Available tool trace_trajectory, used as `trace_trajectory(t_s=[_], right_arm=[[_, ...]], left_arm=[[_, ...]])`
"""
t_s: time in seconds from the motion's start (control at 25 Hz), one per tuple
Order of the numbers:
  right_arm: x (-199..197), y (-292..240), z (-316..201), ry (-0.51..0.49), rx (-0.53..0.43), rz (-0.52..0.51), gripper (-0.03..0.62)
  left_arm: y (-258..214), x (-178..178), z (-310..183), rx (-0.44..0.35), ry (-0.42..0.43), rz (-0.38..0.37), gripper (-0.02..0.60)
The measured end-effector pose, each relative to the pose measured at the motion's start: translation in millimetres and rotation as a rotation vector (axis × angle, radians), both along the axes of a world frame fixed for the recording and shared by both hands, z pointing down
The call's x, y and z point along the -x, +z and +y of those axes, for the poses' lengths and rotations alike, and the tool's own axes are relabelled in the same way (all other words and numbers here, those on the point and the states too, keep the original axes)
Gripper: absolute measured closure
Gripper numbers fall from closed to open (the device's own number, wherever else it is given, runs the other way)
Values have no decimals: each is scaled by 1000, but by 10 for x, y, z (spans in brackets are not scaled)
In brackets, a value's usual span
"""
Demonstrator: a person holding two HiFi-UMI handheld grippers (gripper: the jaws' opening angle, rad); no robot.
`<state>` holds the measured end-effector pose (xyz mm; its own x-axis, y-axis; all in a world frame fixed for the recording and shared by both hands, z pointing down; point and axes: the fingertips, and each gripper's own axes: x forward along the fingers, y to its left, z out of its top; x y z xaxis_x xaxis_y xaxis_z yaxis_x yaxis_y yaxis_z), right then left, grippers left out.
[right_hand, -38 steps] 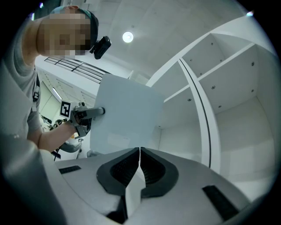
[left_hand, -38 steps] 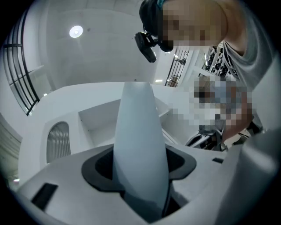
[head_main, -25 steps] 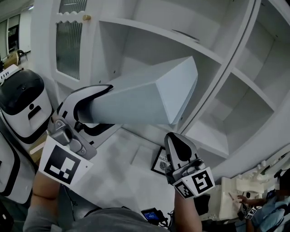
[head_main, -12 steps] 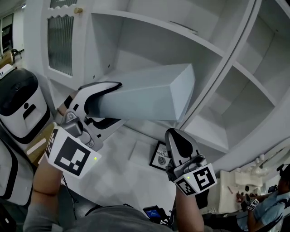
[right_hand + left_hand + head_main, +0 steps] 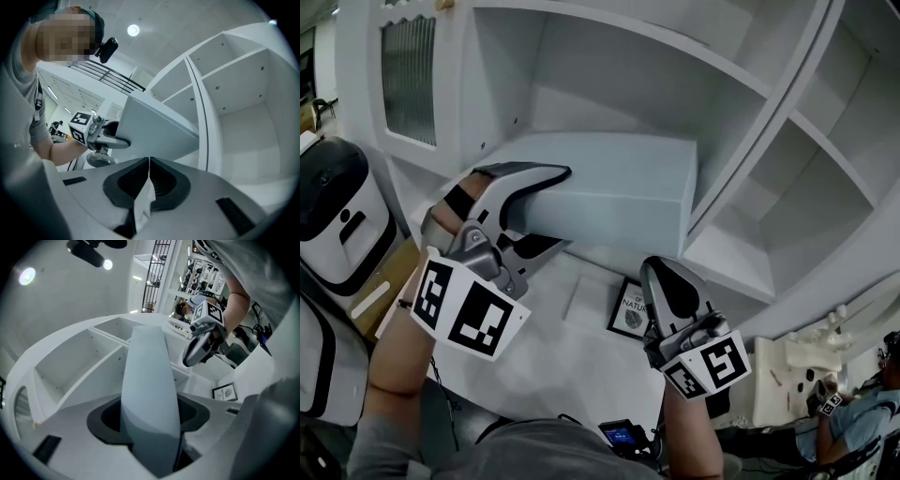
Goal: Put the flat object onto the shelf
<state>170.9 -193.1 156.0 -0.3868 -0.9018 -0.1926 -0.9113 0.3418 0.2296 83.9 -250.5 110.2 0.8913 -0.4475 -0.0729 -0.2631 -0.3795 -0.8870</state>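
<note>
A pale flat object [image 5: 623, 187] is held edge-on between the jaws of the left gripper [image 5: 542, 210], which are pinched on its near end from above and below, as is seen in the left gripper view, where the object [image 5: 150, 394] fills the gap between the two dark pads. In the head view the object lies nearly level at the centre of the frame, its far end reaching into the open compartment of the white shelf unit [image 5: 741, 84], just beside the upright divider; whether it rests on the board below cannot be told. The right gripper [image 5: 664, 281] is held at the lower centre-right, apart from the object, its jaws pressed together. A small framed picture [image 5: 630, 311] is seen on the white surface just left of that gripper, and a ribbed-glass door [image 5: 406, 70] at the upper left.
</note>
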Motion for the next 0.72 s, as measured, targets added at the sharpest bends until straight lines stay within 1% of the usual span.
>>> trace_trajectory(t_s=[0.36, 0.72], right_arm=[[-42, 103, 13, 17, 25, -2, 563], [-150, 307, -30, 43, 67, -43, 563]], left_arm=[[139, -139, -124, -41, -16, -45, 308], [351, -303, -259, -104, -53, -131, 305]])
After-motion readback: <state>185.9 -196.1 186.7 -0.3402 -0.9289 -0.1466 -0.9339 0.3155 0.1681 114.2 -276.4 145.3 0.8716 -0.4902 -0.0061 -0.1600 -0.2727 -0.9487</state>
